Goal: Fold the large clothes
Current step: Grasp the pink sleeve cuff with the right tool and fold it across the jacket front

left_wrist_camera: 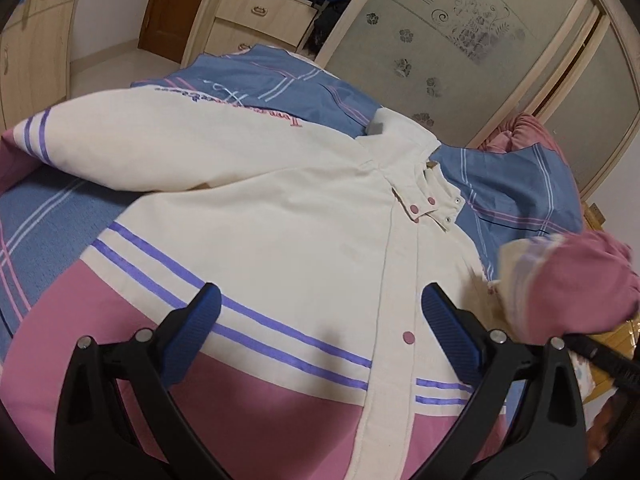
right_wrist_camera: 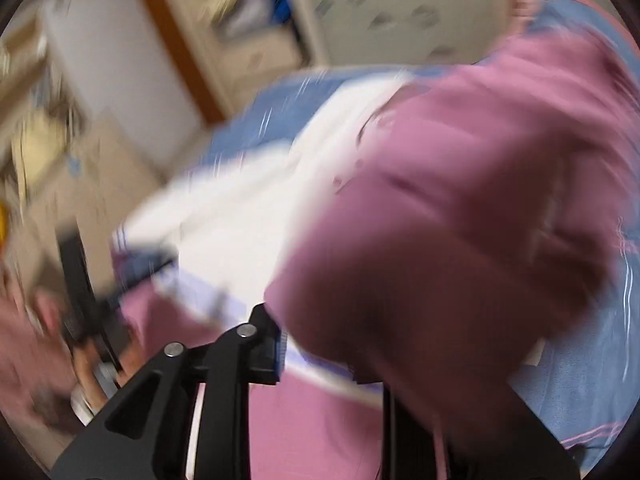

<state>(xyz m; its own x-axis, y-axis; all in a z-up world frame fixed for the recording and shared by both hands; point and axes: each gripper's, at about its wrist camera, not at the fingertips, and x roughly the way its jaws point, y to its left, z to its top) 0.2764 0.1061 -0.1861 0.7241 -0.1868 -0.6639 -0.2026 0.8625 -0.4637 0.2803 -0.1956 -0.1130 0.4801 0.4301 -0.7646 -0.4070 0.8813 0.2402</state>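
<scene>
Hovering with blue fingers (left_wrist_camera: 208,304) spread wide, left gripper (left_wrist_camera: 320,308) empty above the jacket (left_wrist_camera: 280,216), cream over pink, laid front-up on the blue bed cover (left_wrist_camera: 516,184) across the middle of the frame. Pinching a pink sleeve (right_wrist_camera: 460,208) at lower centre of a heavily blurred view, right gripper (right_wrist_camera: 320,360), fingers largely hidden under the cloth, sleeve bulging toward the upper right. Behind, at top, frosted wardrobe door (left_wrist_camera: 460,40) and drawers (left_wrist_camera: 264,12).

text: pink embroidered script on jacket (left_wrist_camera: 256,208) sleeve, upside down | first letter "T" only | right wrist view: blurred, nothing legible
</scene>
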